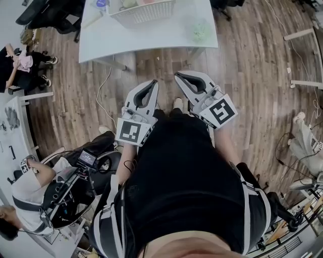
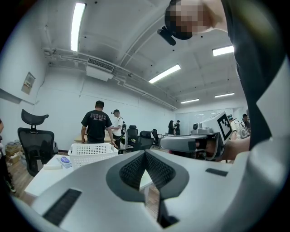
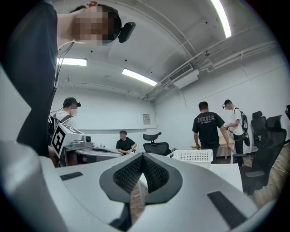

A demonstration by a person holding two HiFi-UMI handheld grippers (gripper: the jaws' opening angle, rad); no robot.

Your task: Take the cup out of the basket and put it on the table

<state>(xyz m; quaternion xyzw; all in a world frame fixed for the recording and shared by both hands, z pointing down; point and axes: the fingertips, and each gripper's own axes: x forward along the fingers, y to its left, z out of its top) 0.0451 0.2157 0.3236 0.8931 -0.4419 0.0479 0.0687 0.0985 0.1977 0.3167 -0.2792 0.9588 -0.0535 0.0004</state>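
White basket sits on the table at the frame's top centre, its cup too blurred to pick out, and we hold left gripper and right gripper mid-frame below it, both pressed together, empty.

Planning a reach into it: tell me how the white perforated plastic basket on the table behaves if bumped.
The white perforated plastic basket looks light, with thin holed walls, so a bump would probably slide it on the smooth white table. Being wide and low, it seems unlikely to tip. Its walls may flex slightly.
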